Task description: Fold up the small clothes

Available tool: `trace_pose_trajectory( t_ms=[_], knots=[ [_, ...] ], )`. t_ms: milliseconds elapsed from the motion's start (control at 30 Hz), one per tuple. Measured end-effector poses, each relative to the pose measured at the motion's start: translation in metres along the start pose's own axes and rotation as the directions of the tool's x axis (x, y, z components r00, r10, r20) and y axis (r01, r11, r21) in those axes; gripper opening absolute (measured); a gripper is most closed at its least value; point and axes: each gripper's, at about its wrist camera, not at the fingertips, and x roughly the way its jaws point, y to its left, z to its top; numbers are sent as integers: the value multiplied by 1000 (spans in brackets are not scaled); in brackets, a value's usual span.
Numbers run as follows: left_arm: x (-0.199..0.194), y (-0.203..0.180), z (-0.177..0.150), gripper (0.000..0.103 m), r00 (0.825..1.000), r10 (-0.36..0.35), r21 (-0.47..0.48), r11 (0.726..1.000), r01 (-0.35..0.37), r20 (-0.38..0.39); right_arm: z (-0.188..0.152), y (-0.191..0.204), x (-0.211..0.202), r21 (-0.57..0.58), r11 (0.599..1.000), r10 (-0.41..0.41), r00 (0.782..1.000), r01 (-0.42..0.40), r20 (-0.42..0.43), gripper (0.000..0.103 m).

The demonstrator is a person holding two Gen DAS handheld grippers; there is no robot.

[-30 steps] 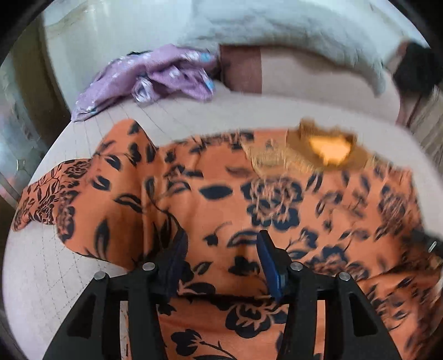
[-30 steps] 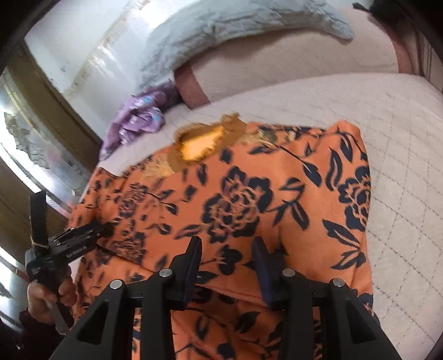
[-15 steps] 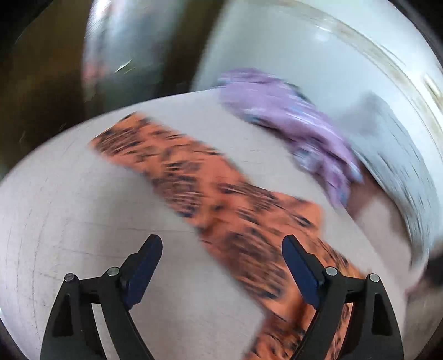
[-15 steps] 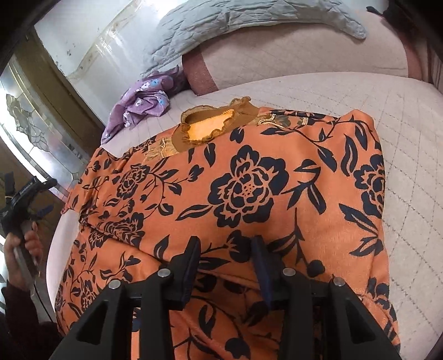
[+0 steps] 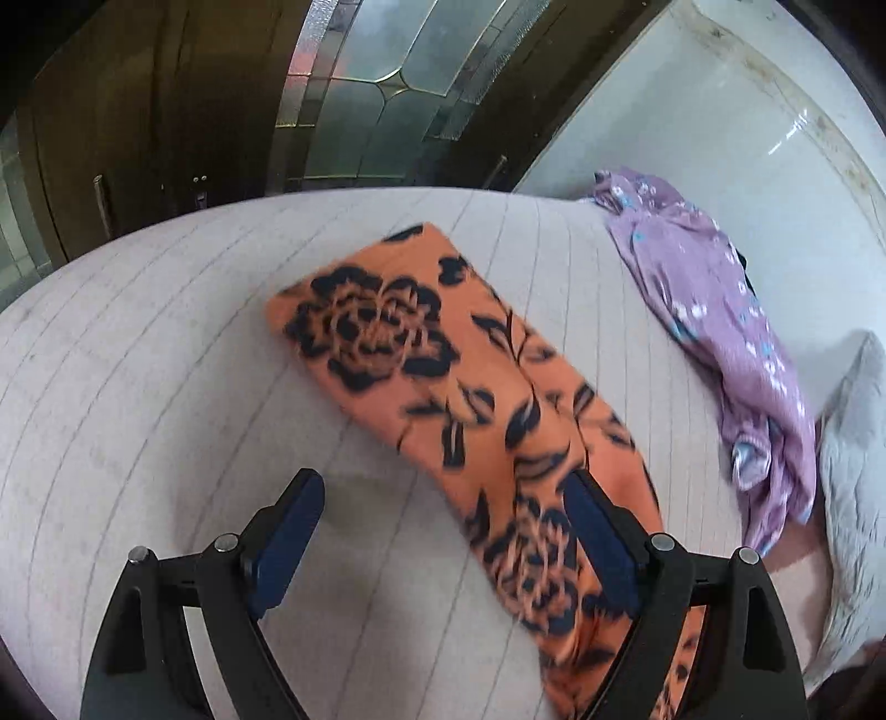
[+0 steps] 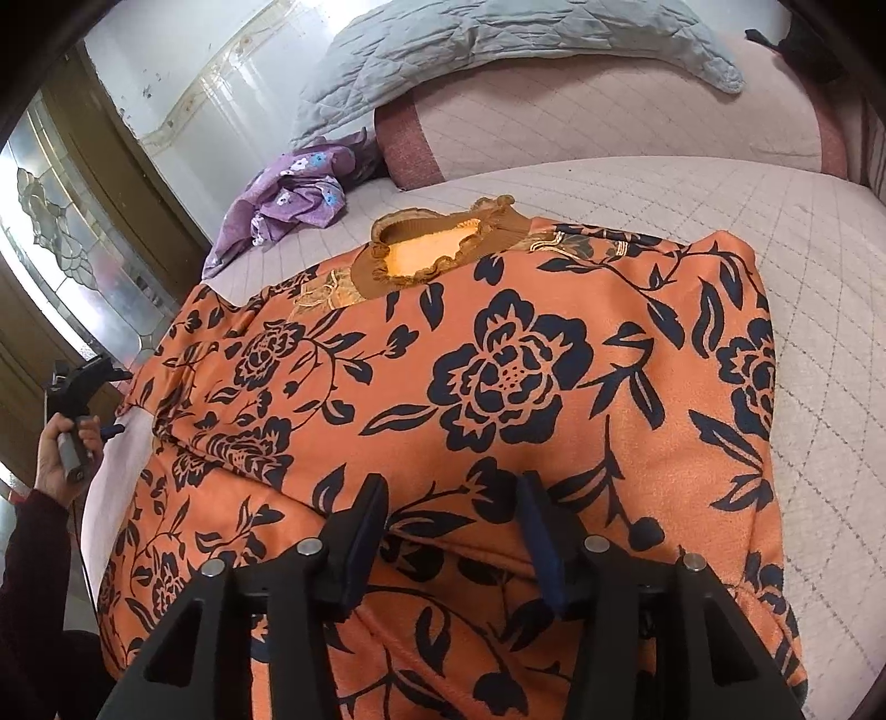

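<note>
The orange floral top [image 6: 498, 399] lies spread on the bed [image 6: 803, 232]. The left gripper [image 5: 443, 531] hangs released above its outstretched sleeve [image 5: 398, 343]; it should pinch the cuff and fold inward. The right gripper [image 6: 454, 531] is opening over the hem, nothing clamped.

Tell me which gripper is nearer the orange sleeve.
Left. The left gripper hangs open at the sleeve; the right gripper is over the garment's body, away from it.

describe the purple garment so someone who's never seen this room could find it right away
Start at the quilted pale pink bed cover and look toward the glossy white wall at its far side. There, beside the grey quilted pillow, lies a crumpled lilac satin garment with small white and blue flowers. Unlike the large orange top with black roses spread flat nearby, it is bunched in a heap.
</note>
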Motion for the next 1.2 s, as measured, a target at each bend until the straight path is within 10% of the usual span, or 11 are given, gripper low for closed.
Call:
trace_pose_trajectory(
  t_ms=[133, 267, 500, 633, 767, 900, 1100, 1200],
  knots=[
    [7, -4, 5, 84, 999, 21, 39, 999, -23, 48, 1, 0, 1, -1, 1000, 3, 1000, -3, 1, 54],
    [19, -14, 7, 8, 1000, 19, 110, 994, -21, 23, 1, -1, 0, 3, 1000, 9, 1000, -9, 2, 54],
    [-29, -52, -3, 5, 985, -63, 243, 970, 22, 159, 0, -4, -2, 27, 999, 27, 1000, -27, 7, 53],
    [-86, -108, -37, 5, 962, -195, 419, 902, 100, 190, 1, -6, -5, 48, 998, 36, 999, -37, 11, 53],
    [-142, -173, -115, 5, 928, -342, 650, 741, 170, 146, 5, -12, -14, 85, 996, 37, 999, -40, 39, 53],
    [-175, -225, -219, 5, 895, -445, 829, 496, 258, -13, 11, -22, -28, 129, 991, 28, 995, -40, 94, 53],
    [-162, -251, -362, 19, 906, -291, 923, 139, 358, -308, 19, -40, -49, 201, 979, 8, 987, -41, 160, 53],
    [-159, -241, -380, 55, 924, -243, 942, 87, 325, -296, 22, -48, -55, 232, 972, -4, 986, -36, 168, 53]
  ],
)
